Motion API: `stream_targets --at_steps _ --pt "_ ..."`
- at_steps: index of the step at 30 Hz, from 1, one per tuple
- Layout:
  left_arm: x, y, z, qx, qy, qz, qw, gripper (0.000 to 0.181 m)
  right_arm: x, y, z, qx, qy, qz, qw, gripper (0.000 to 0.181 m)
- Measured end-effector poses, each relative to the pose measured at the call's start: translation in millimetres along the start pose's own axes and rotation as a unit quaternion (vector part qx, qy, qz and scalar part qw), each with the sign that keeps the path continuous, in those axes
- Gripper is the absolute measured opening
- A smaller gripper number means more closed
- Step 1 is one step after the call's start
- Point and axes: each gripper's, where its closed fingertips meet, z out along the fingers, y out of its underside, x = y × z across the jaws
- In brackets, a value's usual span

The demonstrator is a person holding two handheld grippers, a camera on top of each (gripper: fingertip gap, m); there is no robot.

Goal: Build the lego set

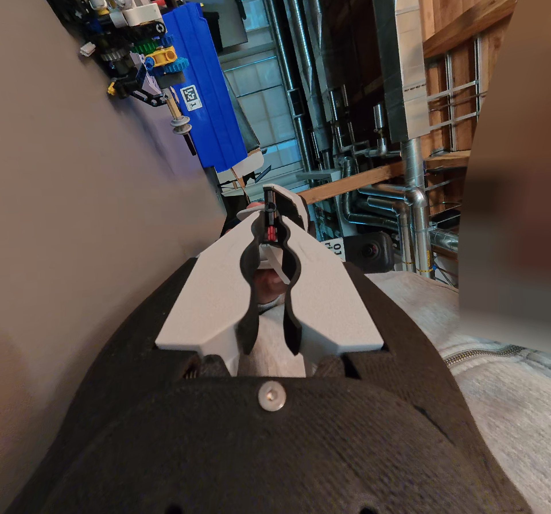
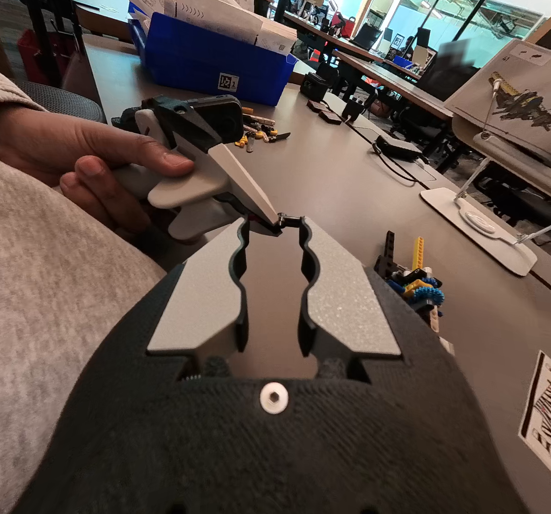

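My left gripper (image 1: 269,219) is shut on a small black lego pin piece with a red part (image 1: 270,211), held up in the air. In the right wrist view the left gripper (image 2: 275,222), held by a hand (image 2: 98,156), points its tip into the gap of my right gripper (image 2: 274,225). The right gripper is open, and the black piece (image 2: 288,218) lies between its fingertips, close to the right-hand one. One finger of the right gripper (image 1: 287,201) shows just behind the piece. The partly built lego model (image 2: 414,283) stands on the table; it also shows in the left wrist view (image 1: 140,52).
A blue bin (image 2: 208,55) full of paper bags stands at the table's far side. Loose lego pieces (image 2: 259,134) lie in front of it. An instruction booklet on a white stand (image 2: 507,103) is at the right. Black boxes and a cable (image 2: 396,147) lie farther back. My two grippers' fingertips are within a few centimetres of each other.
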Motion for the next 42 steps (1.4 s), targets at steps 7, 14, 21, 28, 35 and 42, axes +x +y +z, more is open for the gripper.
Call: stream_targets --at_steps 7,14,21,28,35,42 --pt "-1.2 -5.3 -2.4 0.008 -0.001 0.005 1.0 0.008 23.5 8.5 -11.3 -0.006 0.029 0.058 0.998 0.032" --pt "-7.0 -2.2 12.1 -0.025 -0.042 0.069 0.996 0.011 93.1 68.1 -62.2 -0.1 0.158 0.17 0.968 0.032" --pt "-22.2 -1.9 42.6 -0.059 -0.054 0.043 0.996 0.012 93.0 90.0 -63.8 -0.134 0.13 0.224 0.957 0.032" --pt "-39.5 -11.3 63.5 -0.086 -0.079 0.037 0.992 0.013 90.2 98.6 -60.3 -0.168 0.131 0.21 0.954 0.032" --pt "-49.5 -12.0 76.7 -0.117 -0.095 0.046 0.988 0.013 91.8 102.4 -59.2 -0.179 0.132 0.209 0.952 0.033" --pt "-57.0 -14.7 81.6 -0.137 -0.111 0.061 0.983 0.011 92.2 104.9 -57.5 -0.184 0.125 0.214 0.951 0.033"
